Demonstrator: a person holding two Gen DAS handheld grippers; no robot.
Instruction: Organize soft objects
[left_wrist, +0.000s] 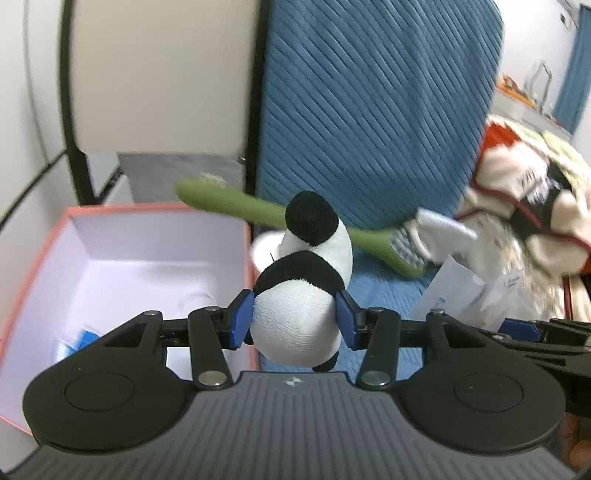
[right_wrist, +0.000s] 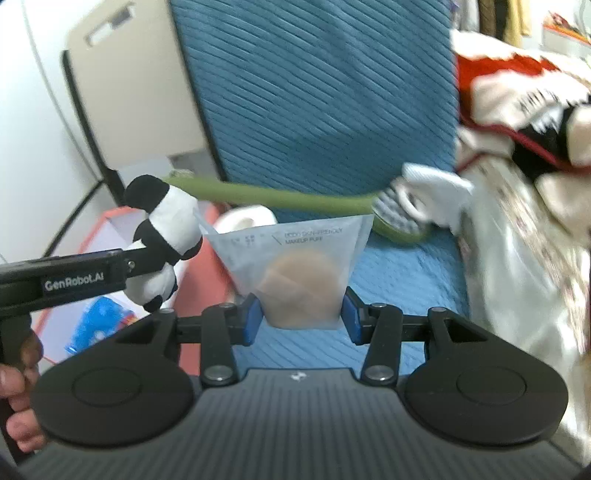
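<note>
Panda plush (left_wrist: 301, 295) pinched btwn left tongs (left_wrist: 295, 321); puff pouch (right_wrist: 295, 266) in right tongs (right_wrist: 301, 319).

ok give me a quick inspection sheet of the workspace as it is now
surface: blue ribbed cover
job's things: panda, puff bag; pink box open at left
clutter: green brush, white roll, blanket
grippers: left gripper shut on panda; right gripper shut on puff bag
cables: nothing seen
surroundings: blue cushion, white wall
</note>
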